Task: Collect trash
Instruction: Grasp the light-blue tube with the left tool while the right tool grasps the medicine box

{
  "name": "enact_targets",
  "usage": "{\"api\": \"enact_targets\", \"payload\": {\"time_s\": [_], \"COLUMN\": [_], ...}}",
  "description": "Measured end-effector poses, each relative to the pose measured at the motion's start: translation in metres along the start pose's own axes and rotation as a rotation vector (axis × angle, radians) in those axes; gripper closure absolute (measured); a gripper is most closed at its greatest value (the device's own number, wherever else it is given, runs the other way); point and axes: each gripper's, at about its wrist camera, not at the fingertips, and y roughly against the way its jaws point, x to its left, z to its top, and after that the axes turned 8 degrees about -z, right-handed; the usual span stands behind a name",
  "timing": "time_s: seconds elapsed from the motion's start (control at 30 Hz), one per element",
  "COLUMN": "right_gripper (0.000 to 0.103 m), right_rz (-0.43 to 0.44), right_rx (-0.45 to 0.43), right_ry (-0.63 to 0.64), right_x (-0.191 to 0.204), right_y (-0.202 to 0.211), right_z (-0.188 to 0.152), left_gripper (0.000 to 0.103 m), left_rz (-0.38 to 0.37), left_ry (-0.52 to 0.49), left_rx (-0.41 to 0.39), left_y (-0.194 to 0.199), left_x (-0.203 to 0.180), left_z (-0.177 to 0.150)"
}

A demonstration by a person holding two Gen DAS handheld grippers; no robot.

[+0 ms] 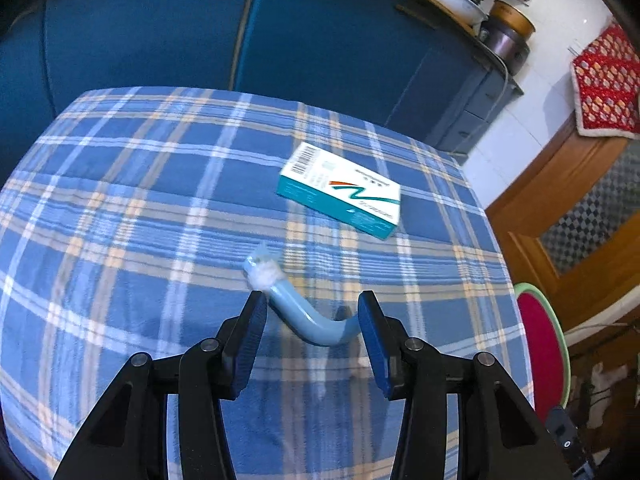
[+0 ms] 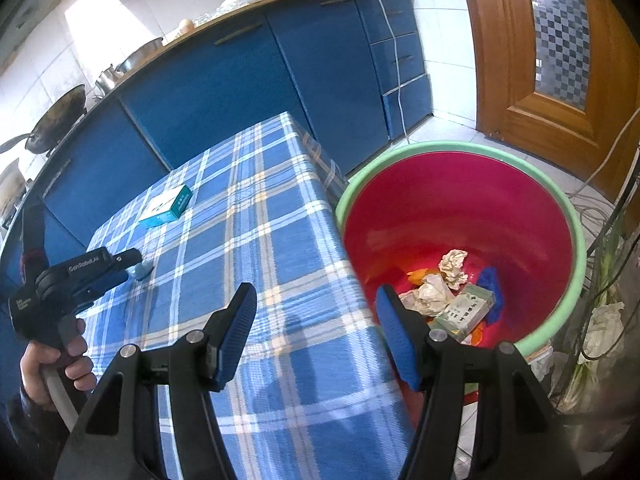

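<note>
The plaid-covered table [image 1: 160, 208] fills most of the left wrist view, and the red bin with a green rim [image 2: 460, 216] fills the right half of the right wrist view, standing just beside the table's edge with crumpled paper and a small box already at its bottom. A teal-and-white carton [image 1: 340, 190] lies in the centre right of the left view, long axis running from upper left to lower right. Smallest is the bent light-blue toothbrush [image 1: 304, 320], lower centre, lying between the spread jaws of the left gripper [image 1: 312, 308]; its bristled head points to the upper left and its handle curves toward the right pad. The step in hand looks like picking it up: the next move calls for closing on the handle. The right gripper [image 2: 316, 304] hangs with jaws apart, holding nothing, over the table edge by the bin.
</note>
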Motion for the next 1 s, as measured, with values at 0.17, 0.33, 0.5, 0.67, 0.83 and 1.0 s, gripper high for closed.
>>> {"api": "enact_targets", "payload": {"time_s": [0.17,0.33,0.5,0.67,0.83,1.0], "right_gripper": [0.039,0.039,0.039,0.039,0.039,0.039], "right_rz": [0.004,0.002,0.002,0.008,0.019,0.027], "right_rx": [0.002,0.003,0.013,0.021,0.029,0.012], "right_ry": [0.027,0.043,0.050,0.062,0.089,0.140], "right_x": [0.012,0.019,0.022,0.028,0.038,0.059], "right_y": [0.000,-0.001,-0.004,-0.007,-0.010,-0.011], "right_z": [-0.001,-0.001,-0.002,-0.003,0.000,0.009], "left_gripper": [0.060,0.066,0.083,0.085,0.085,0.085], "left_rz": [-0.032,-0.053,-0.061,-0.069,-0.062,0.028], "left_ry": [-0.005,0.006,0.033,0.039,0.014,-0.029], "left_rx": [0.011,0.003,0.000,-0.003,-0.016,-0.044], "left_y": [-0.007,-0.009,-0.006,-0.002,0.009,0.021], "left_x": [-0.004,0.002,0.014,0.023,0.026,0.033], "left_z": [0.003,0.006,0.009,0.009,0.010,0.013]}}
